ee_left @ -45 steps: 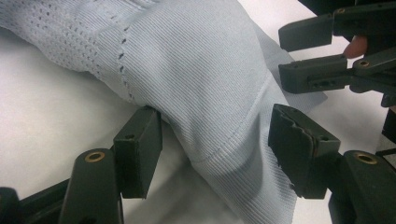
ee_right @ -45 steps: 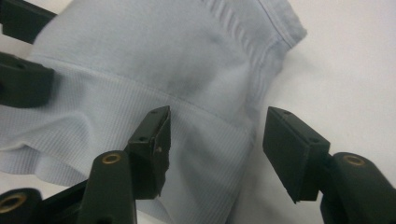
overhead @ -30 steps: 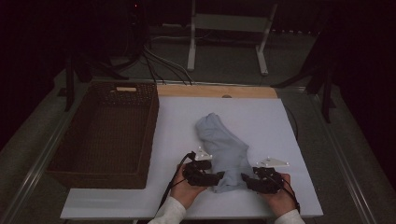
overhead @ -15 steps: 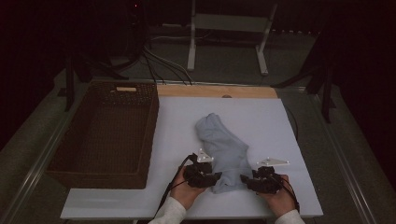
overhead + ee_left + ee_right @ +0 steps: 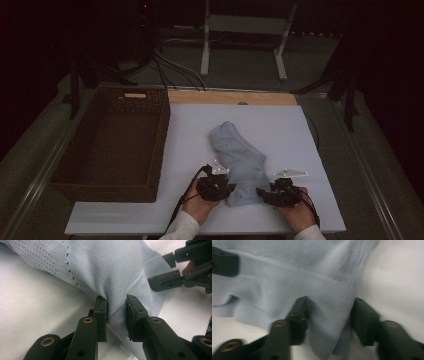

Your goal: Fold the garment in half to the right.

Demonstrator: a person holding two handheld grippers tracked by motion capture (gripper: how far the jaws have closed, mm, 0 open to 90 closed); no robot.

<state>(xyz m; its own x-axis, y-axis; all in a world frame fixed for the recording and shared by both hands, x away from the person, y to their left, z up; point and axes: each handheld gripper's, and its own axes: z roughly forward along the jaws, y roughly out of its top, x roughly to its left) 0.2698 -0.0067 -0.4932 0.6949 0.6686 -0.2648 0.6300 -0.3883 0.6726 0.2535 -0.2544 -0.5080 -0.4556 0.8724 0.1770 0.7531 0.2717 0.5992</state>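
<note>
**Both grippers at the near end of the pale blue garment**

We see a pale blue knit garment [image 5: 236, 159] lying crumpled on the white table top [image 5: 310, 130], running from about the middle of the board back toward the person's edge. In the left gripper view its fabric shows fine ribbing and a panel of small eyelet holes [image 5: 47, 257].

The left gripper [image 5: 218, 186] sits at the garment's near left edge, held in the person's left hand [image 5: 197, 202]. Its jaws have just been closing, and in the left gripper view we see them pinching a raised fold of the cloth between the two pads, the fabric puckering into creases where it is caught.

The right gripper [image 5: 270, 195] sits at the near right edge, in the right hand [image 5: 300, 215]. Its jaws have narrowed a little. In the right gripper view, which is blurred, they straddle the garment's ribbed hem [image 5: 329, 315] with cloth bunched between them; the left pad touches the fabric, but the right pad stands at the hem's edge, and we cannot tell whether it presses on it.

A dark wicker basket [image 5: 70, 165] stands on the left side of the table, well apart from the garment.
</note>
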